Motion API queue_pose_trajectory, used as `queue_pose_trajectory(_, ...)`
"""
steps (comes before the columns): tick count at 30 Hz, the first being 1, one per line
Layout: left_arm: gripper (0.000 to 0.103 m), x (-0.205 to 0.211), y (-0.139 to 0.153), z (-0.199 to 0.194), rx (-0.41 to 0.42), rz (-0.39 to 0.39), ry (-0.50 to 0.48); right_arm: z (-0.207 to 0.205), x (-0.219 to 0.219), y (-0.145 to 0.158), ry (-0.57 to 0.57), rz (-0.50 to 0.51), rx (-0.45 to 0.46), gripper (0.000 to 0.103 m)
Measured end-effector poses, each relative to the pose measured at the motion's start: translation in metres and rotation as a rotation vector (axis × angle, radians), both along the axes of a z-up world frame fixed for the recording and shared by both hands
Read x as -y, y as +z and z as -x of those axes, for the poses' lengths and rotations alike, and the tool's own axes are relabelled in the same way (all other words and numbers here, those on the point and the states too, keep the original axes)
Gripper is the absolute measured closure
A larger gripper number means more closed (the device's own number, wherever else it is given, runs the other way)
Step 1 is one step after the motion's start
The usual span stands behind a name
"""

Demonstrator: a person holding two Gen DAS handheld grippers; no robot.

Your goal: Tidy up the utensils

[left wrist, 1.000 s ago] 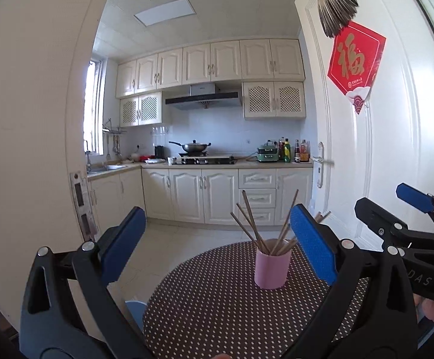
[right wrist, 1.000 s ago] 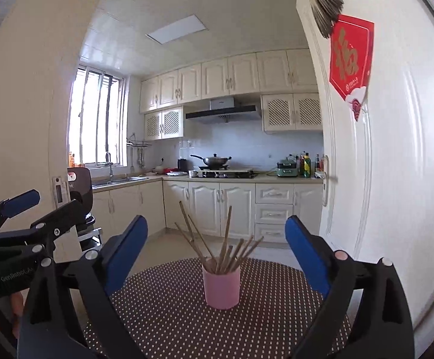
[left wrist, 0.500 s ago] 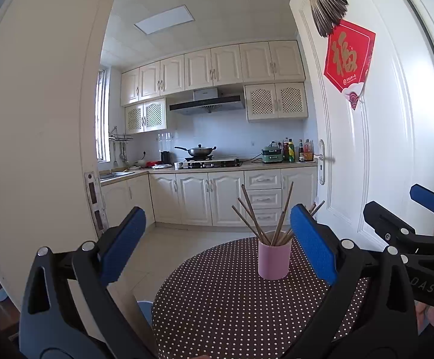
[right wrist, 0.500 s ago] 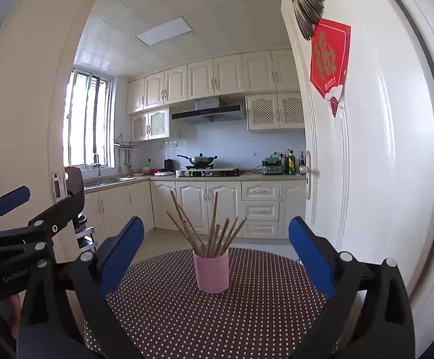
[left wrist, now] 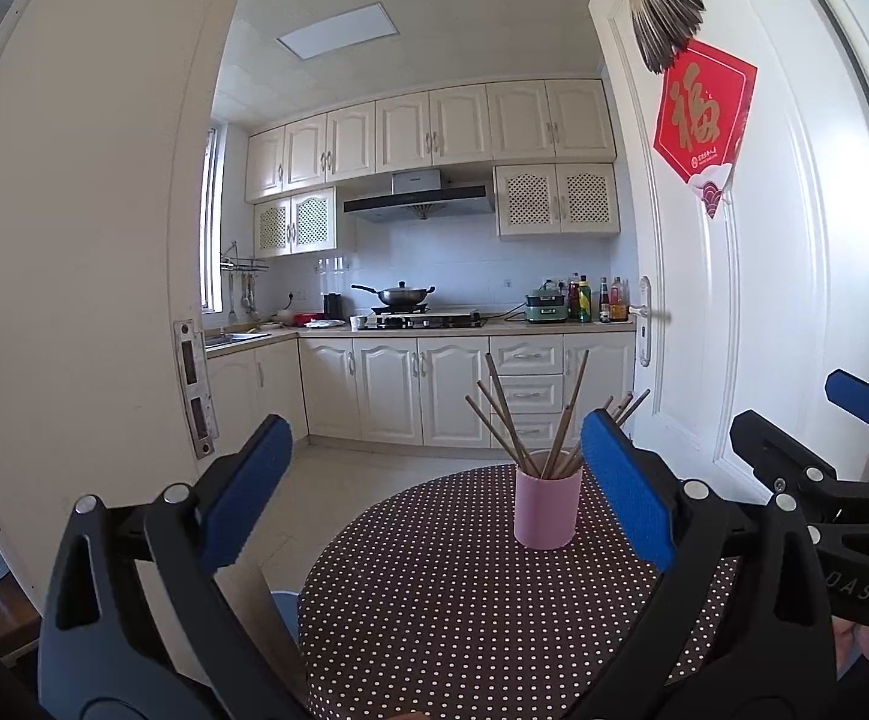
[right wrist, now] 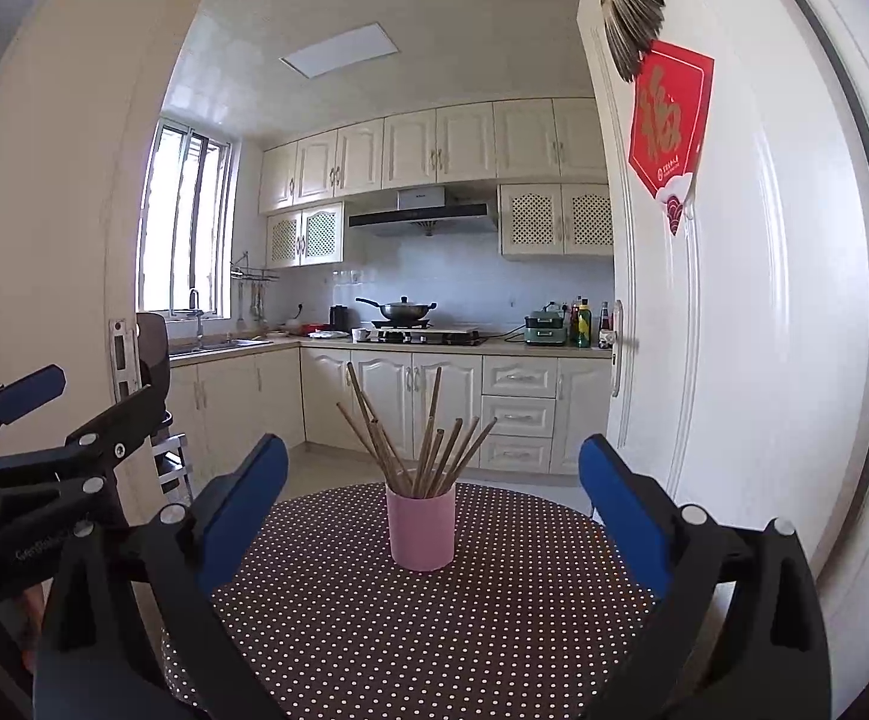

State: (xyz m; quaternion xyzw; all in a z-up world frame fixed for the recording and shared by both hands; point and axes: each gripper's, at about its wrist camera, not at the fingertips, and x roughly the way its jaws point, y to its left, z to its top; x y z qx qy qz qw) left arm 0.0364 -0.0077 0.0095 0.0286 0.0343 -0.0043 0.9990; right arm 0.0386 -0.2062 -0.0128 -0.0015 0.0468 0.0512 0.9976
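1. Left wrist view: the left gripper (left wrist: 434, 504) has its jaws spread wide with nothing between the blue pads. The pink cup (left wrist: 547, 507) stands upright on the round dotted table (left wrist: 434, 600), ahead of the jaws and close to the inner side of the right-hand finger, which overlaps its edge in this view. The wooden chopsticks (left wrist: 515, 426) fan out of the cup, leaning left and right; a few tips pass behind the finger's blue pad, so their count is hard to fix.

2. Same view, beyond the right-hand finger: the right gripper (left wrist: 818, 450) shows at the frame edge, off to the side of the cup and not touching it.

3. Right wrist view: the right gripper (right wrist: 431, 510) also has its jaws parted wide, holding nothing. The pink cup (right wrist: 421, 525) sits almost centred between the two fingers, farther out than the tips, clear of both pads. The chopsticks (right wrist: 416, 444) stand loosely in it.

4. Same view, outside the left-hand finger: the left gripper (right wrist: 83, 420) appears low at the frame edge. Far ahead of the jaws, a wok (right wrist: 401, 309) rests on the kitchen counter.
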Motion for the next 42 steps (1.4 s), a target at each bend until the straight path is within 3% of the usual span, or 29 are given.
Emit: queue_pose_trajectory(42,0.008,0.001,-0.006,-0.012,-0.016,0.009,0.011,-0.013,0.001,-0.007,0.018,0.002,-0.025,0.008)
